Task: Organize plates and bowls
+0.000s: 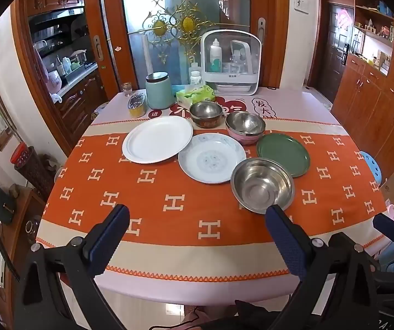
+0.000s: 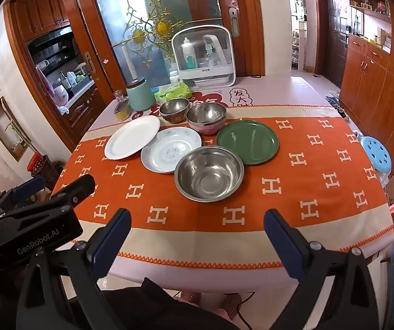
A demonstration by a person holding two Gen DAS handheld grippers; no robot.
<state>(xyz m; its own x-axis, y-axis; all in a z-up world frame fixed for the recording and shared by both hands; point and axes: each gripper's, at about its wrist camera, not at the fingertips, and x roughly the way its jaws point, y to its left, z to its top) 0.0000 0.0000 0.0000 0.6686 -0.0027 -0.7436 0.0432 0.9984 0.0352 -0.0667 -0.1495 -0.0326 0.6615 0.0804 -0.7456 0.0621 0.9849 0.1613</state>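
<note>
Right wrist: canister (image 2: 141,95) (tissues (image 2: 173,91) adj.)

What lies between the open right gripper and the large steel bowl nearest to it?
Only bare orange patterned tablecloth lies between the right gripper and the large steel bowl, as the right wrist view shows.
</note>
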